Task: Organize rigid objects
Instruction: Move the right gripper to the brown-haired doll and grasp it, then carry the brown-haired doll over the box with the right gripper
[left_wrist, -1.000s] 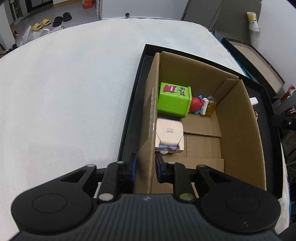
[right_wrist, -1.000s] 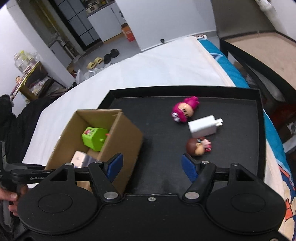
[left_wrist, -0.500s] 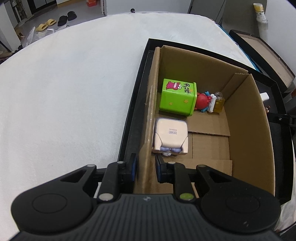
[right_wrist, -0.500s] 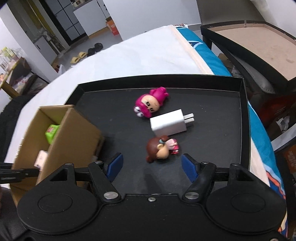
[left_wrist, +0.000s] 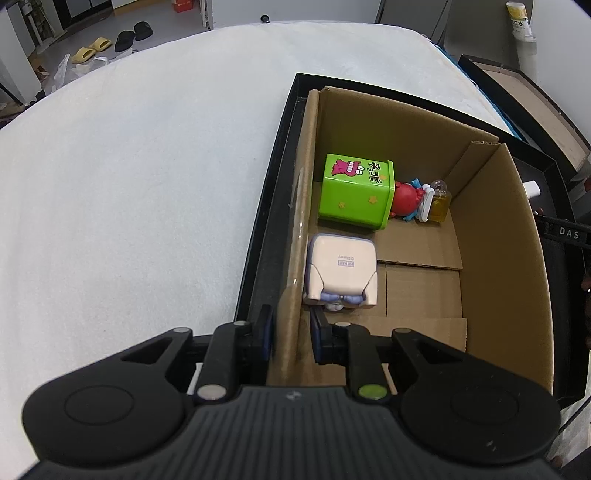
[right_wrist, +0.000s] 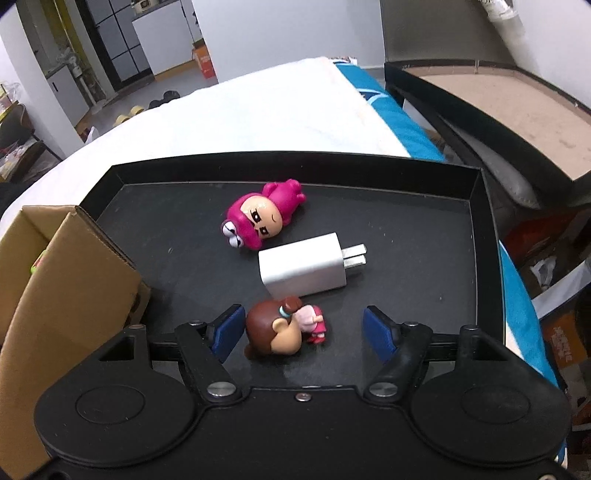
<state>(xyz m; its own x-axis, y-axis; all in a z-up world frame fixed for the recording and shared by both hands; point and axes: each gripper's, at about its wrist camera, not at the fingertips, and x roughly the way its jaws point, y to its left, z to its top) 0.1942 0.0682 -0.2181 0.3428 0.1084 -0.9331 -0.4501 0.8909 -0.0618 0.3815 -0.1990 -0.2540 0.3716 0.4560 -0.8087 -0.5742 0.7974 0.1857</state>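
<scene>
Brown-haired figurine (right_wrist: 286, 328) crosswise, head leftward, between wide right jaws; left jaws pinching box wall (left_wrist: 295, 258).

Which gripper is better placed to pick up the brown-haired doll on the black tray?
Right gripper: its open fingers already flank the brown-haired doll. The left gripper is clamped on the cardboard box wall.

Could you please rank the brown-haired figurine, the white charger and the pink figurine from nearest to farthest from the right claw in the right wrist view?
1. Brown-haired figurine: between the right claw's open fingers, toward the left one.
2. White charger: just beyond it, mid-tray.
3. Pink figurine: farthest, toward the tray's back.
</scene>
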